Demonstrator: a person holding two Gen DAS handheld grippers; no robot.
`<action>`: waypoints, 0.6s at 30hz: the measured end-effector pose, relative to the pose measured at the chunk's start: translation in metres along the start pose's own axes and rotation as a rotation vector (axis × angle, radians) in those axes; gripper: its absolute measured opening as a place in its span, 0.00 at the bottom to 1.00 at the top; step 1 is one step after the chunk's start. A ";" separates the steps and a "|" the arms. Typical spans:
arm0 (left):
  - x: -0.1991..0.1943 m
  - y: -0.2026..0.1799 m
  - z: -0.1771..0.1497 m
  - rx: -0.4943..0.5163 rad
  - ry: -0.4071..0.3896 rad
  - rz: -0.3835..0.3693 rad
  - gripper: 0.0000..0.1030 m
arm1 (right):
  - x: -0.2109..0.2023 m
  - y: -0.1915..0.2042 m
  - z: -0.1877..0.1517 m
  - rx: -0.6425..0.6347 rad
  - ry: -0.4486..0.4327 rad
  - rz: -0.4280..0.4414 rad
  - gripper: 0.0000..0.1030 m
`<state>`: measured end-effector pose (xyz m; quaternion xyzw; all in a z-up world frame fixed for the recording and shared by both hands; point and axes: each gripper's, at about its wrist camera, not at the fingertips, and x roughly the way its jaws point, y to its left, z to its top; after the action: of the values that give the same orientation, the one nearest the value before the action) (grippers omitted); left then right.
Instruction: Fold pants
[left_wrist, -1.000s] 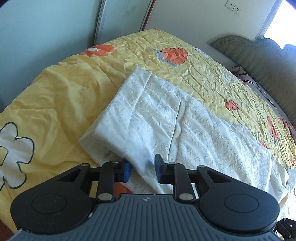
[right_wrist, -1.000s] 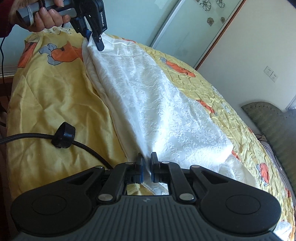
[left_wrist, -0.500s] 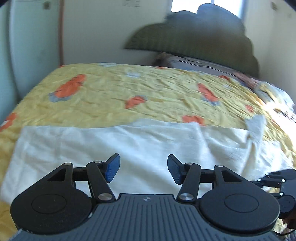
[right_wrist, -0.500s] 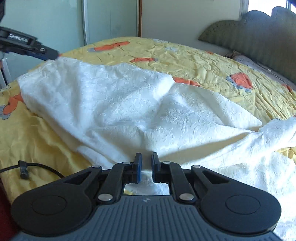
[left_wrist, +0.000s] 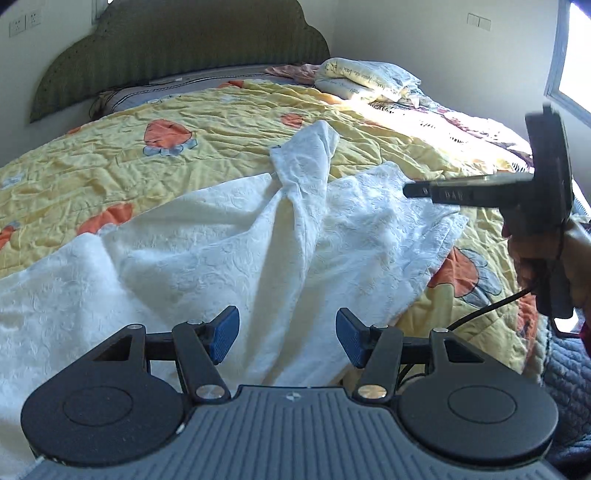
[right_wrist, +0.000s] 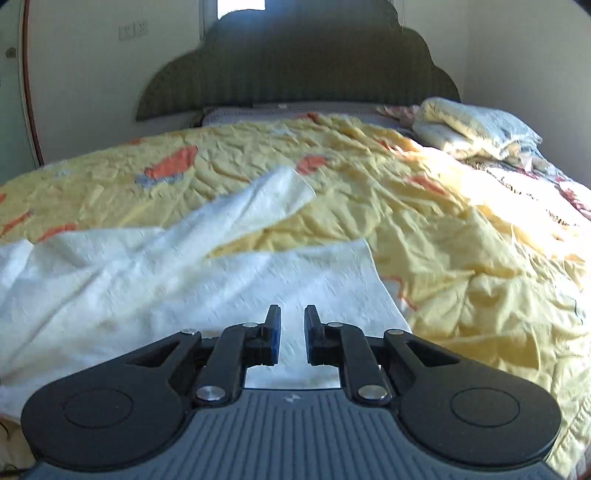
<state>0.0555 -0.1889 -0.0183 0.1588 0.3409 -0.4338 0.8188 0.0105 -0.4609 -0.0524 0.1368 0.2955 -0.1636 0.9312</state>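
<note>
The white textured pants (left_wrist: 258, 251) lie rumpled across the yellow quilt (left_wrist: 110, 158), one leg end twisted up toward the headboard. My left gripper (left_wrist: 287, 338) hovers over their near edge, open wide, with nothing between its blue pads. At the right of the left wrist view a hand (left_wrist: 535, 251) holds my right gripper (left_wrist: 408, 191) above the pants' far end. In the right wrist view the right gripper (right_wrist: 292, 332) is just above a flat part of the pants (right_wrist: 184, 295). Its jaws are opening, a narrow gap shows, and no cloth is pinched.
A dark scalloped headboard (right_wrist: 295, 62) stands at the far end of the bed, with folded bedding and pillows (right_wrist: 476, 125) at its right. A black cable (left_wrist: 480, 314) trails from the right gripper. A dark grey quilted blanket (left_wrist: 565, 369) lies at the bed's right edge.
Both views have swung round to face the headboard. The left gripper has opened wider and left the pants' edge. The right gripper has let go of the cloth, and the pants lie more rumpled.
</note>
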 end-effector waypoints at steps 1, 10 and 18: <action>0.007 -0.005 0.002 0.025 -0.007 0.024 0.60 | 0.003 0.009 0.009 -0.008 -0.014 0.034 0.16; 0.043 -0.023 -0.001 0.112 -0.014 0.108 0.54 | 0.120 0.100 0.090 -0.119 0.021 0.103 0.71; 0.049 -0.020 0.001 0.100 -0.041 0.105 0.53 | 0.119 0.041 0.054 -0.076 0.035 -0.186 0.71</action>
<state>0.0588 -0.2301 -0.0510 0.2081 0.2932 -0.4101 0.8382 0.1455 -0.4694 -0.0739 0.0764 0.3293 -0.2355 0.9112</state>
